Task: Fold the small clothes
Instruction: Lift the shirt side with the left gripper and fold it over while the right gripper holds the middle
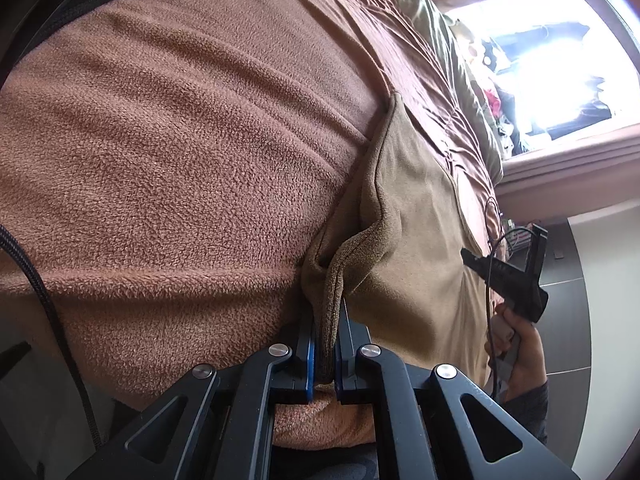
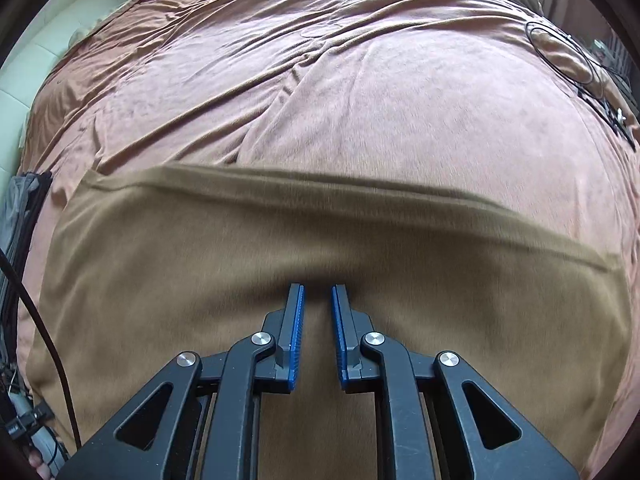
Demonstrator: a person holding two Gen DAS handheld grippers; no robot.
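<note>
The left gripper [image 1: 325, 344] is clenched on the hem of the cloth [image 1: 416, 216], which lies ahead on the blanket [image 1: 180, 140], while the right gripper [image 2: 318, 300] hovers released above it and should likely pinch the matching edge squarely.

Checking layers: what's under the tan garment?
The tan garment lies on the pink blanket, which shows around it. Whatever lies beneath the garment's middle is covered. The left gripper pinches its hem.

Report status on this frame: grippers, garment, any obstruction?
Left gripper shut on tan garment edge. Right gripper open, hovering over it, empty. Garment spread on brown blanket. Black cable nearby, not blocking.
</note>
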